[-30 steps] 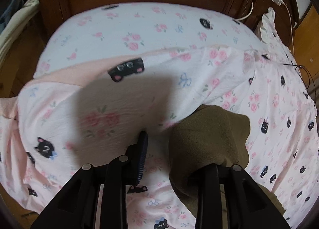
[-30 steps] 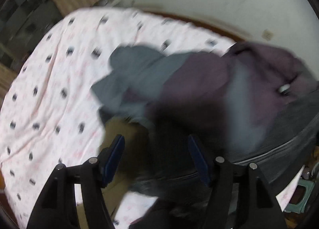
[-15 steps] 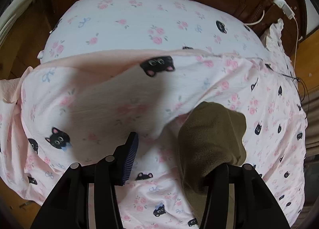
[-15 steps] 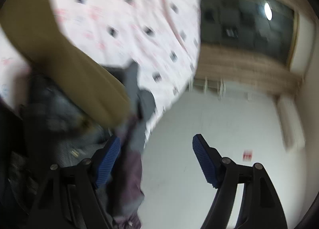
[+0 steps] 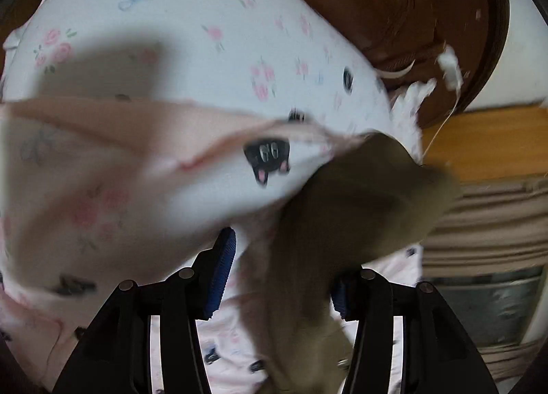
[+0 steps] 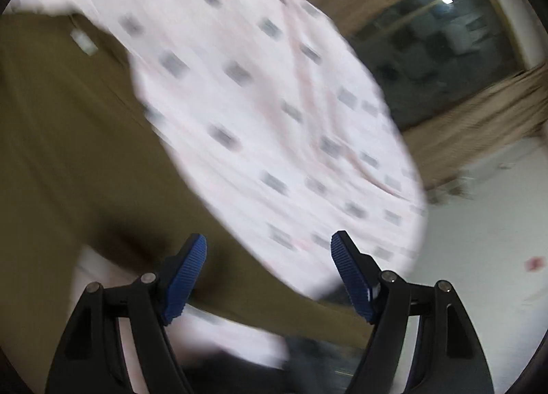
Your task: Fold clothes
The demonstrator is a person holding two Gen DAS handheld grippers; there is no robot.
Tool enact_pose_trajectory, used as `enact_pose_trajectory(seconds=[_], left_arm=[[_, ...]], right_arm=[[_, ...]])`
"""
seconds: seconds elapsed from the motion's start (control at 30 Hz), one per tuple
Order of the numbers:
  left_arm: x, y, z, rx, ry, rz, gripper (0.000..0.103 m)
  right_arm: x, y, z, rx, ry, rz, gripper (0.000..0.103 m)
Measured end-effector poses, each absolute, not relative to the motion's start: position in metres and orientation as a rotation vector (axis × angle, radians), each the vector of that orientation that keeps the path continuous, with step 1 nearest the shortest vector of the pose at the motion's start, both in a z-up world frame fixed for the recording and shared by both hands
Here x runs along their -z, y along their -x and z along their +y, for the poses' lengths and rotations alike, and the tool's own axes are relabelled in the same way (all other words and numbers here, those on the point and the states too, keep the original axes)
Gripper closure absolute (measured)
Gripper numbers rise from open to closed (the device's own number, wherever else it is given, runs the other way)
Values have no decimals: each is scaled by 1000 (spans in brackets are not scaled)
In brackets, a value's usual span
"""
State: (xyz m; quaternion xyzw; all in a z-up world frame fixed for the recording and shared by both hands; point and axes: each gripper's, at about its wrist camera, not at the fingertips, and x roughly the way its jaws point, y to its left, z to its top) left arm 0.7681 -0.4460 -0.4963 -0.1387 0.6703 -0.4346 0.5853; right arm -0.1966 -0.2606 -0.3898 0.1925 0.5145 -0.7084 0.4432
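An olive-brown garment (image 5: pixel 359 209) hangs over the right finger of my left gripper (image 5: pixel 279 282) and trails down between the jaws. The left blue pad (image 5: pixel 222 270) stands clear of the cloth, with pink sheet showing in the gap, so the gripper is open. In the right wrist view the same olive garment (image 6: pixel 68 154) lies spread across the left side on the cat-print sheet (image 6: pixel 274 120). My right gripper (image 6: pixel 270 274) is open above it. Its left pad (image 6: pixel 188 277) overlaps the garment's edge, and nothing sits between the pads. Both views are blurred.
A flower-print pillow (image 5: pixel 205 34) lies against a wooden headboard (image 5: pixel 376 0), with a white charger and cable (image 5: pixel 452 68) beside it. A pink cat-print quilt (image 5: pixel 102 188) is bunched in front. A dark window (image 6: pixel 445 34), beige curtains (image 6: pixel 479 120) and dark clothes (image 6: pixel 325 359) also show.
My left jaws have widened, and that view has closed in on the pillow and swung right, the olive garment still on the right finger. The right view swept from the dark clothes pile to the sheet and window.
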Motion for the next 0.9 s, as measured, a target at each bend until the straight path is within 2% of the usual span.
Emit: enact_pose_trajectory(seconds=[0.1,0.27,0.37,0.5,0.67,0.9], left_arm=[[500,-791,-431,975,520,1574,58],[490,-822,-414,929,526,1544,57],[475,-831,-413,920,432,1519,57],[432,-826,-440,1061,125,1422,56],[378,-803,-460,1320,-155,1285,54],[332,-819,-399,1424,-227,1157,54]], right_arm=[[386,106,-310,1600,-483,1164,26],[381,-56,-380,1340,-437,1048,26],[381,-138,-410,1233,-412,1005,26],[382,-235,-445,1140,-386,949,26],[381,-367,-465,1057,5,985,26],[385,-562,-487,800,345,888,26]])
